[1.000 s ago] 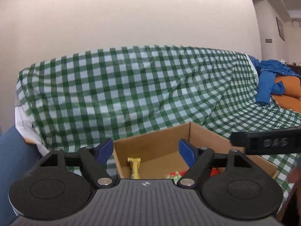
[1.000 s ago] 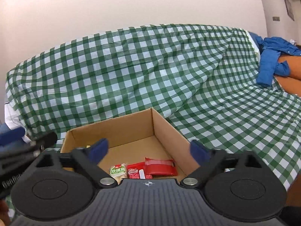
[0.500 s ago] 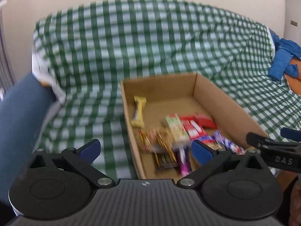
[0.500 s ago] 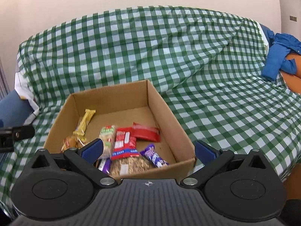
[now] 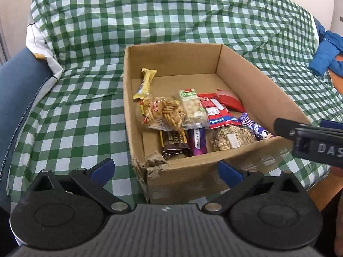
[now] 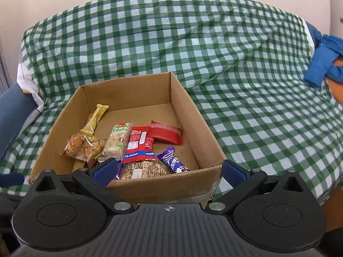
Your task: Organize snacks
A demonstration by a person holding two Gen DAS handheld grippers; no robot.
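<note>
Two sets of blue-tipped fingers are mine, both spread wide and holding nothing. My left gripper (image 5: 165,169) has just been opening, with nothing between its fingers; it hangs before the torn near-left corner of the cardboard box (image 5: 253,79). My right gripper (image 6: 169,169) hangs over the box's near wall, its left fingertip above the snacks inside.

The box sits on a green-checked cloth (image 6: 235,75). The snacks lie in its near half — a yellow bar (image 5: 145,81) against the left wall, a clear bag of crackers (image 5: 165,111), a green-labelled pack (image 5: 191,105), a red-and-blue pack (image 5: 216,111), a red pouch (image 6: 165,131), a puffed-grain bar (image 6: 143,170), a purple wrapper (image 6: 173,160), a brown bar (image 5: 174,142). The far half is bare cardboard. A blue garment (image 6: 321,64) lies at the cloth's right edge, well apart from the box.
</note>
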